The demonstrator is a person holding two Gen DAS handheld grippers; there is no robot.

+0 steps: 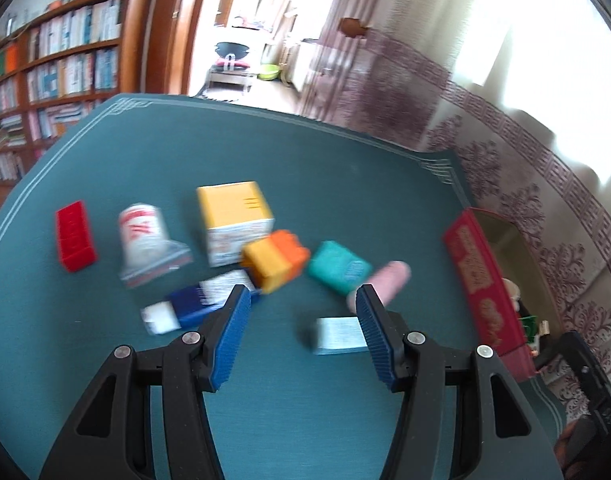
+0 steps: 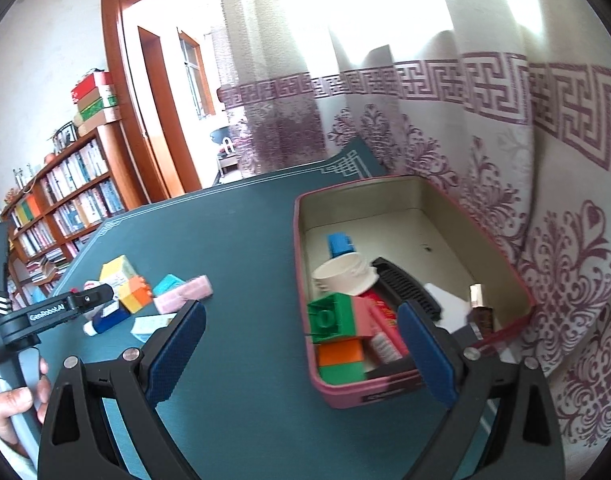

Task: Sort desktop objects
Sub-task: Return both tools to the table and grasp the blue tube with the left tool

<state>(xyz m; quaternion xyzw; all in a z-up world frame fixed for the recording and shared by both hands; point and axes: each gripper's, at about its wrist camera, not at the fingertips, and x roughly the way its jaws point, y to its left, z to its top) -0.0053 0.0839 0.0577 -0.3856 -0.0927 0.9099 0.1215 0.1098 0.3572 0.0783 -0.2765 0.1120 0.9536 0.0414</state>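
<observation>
Two grippers: I see both over the green surface (image 1: 145, 152), each with nothing between its blue pads.
Left gripper (image 1: 303, 300): fingers spread wide, hovering above the loose pile.
Right gripper (image 2: 301, 320): fingers released, held beside the near corner of the pink tin (image 2: 301, 264).
Pile on the surface: red brick (image 1: 75, 236) at far left, well apart from the rest; white jar (image 1: 143, 236) beside a yellow-topped box (image 1: 235, 220).
Centre of pile: orange-and-yellow block (image 1: 277, 260) touching the box; teal block (image 1: 339, 266) just beside it; pink piece (image 1: 385, 280) behind the right finger.
Near the fingers: blue-and-white box (image 1: 197, 302) at the left pad; pale blue card (image 1: 339, 336) between the pads, blurred.
Tin contents, from my right wrist view: green brick (image 2: 331, 316), orange block (image 2: 341, 352), white cup (image 2: 345, 274), blue block (image 2: 339, 244), black comb (image 2: 405, 284), red packet (image 2: 385, 312).
Tin position: at the surface edge, by the patterned curtain (image 2: 545, 240).
</observation>
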